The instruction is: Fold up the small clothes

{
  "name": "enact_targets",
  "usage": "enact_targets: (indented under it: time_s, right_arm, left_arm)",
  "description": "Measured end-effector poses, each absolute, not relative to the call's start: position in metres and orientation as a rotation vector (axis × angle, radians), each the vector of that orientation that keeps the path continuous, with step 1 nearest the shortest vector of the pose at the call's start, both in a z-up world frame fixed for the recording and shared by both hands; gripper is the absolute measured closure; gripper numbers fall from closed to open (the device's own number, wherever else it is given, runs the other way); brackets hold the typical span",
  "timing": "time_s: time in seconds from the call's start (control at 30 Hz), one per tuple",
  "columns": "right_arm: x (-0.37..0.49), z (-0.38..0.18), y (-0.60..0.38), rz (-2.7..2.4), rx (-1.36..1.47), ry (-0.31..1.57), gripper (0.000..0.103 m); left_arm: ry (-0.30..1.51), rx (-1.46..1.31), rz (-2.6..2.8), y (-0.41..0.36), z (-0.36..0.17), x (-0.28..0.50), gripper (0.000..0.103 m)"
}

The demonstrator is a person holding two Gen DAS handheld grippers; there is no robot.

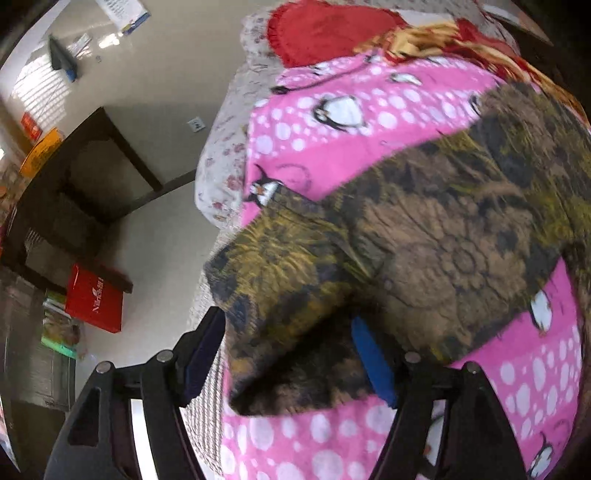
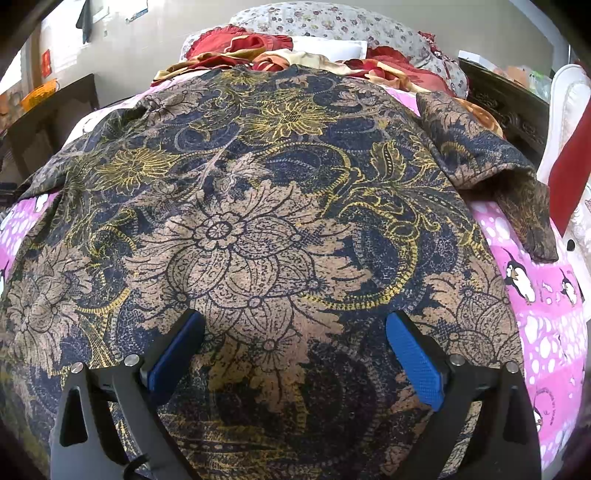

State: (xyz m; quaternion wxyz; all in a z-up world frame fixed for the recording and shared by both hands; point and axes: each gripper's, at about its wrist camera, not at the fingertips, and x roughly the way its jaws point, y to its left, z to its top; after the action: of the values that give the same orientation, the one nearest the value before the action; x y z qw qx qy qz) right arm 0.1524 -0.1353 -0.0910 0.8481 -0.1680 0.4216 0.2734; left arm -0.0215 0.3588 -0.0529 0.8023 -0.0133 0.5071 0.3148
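Observation:
A shirt printed with brown, navy and gold flowers lies spread flat on a pink penguin blanket. Its right sleeve is folded near the blanket's edge. My right gripper hovers open over the shirt's lower body, blue pads wide apart and nothing between them. In the left wrist view the shirt's other sleeve runs out to the edge of the blanket. My left gripper stands open, and the sleeve's end lies between its fingers. The fabric hides part of the right pad.
Red and gold bedding and floral pillows are heaped at the bed's far end. Left of the bed there is pale floor, a dark wooden table and a red box. Dark carved furniture stands at the right.

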Motion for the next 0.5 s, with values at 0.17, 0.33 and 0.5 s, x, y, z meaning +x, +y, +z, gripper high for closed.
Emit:
enact_targets:
  time_s: [0.17,0.33,0.5]
  right_arm:
    - [0.153,-0.091,-0.136,0.577,-0.353,0.889,0.013]
    - [0.152,-0.091,-0.136,0.577,-0.352,0.890,0.013]
    - [0.152,-0.091,-0.135,0.574,-0.355,0.888,0.013]
  left_arm:
    - [1.009,-0.197,0.666,0.385,-0.043,-0.018,0.060]
    - [0.972,-0.366,0.662,0.390,-0.039,-0.025,0.100]
    - [0.759,-0.397,0.619,0.358,0.030,-0.030,0.100]
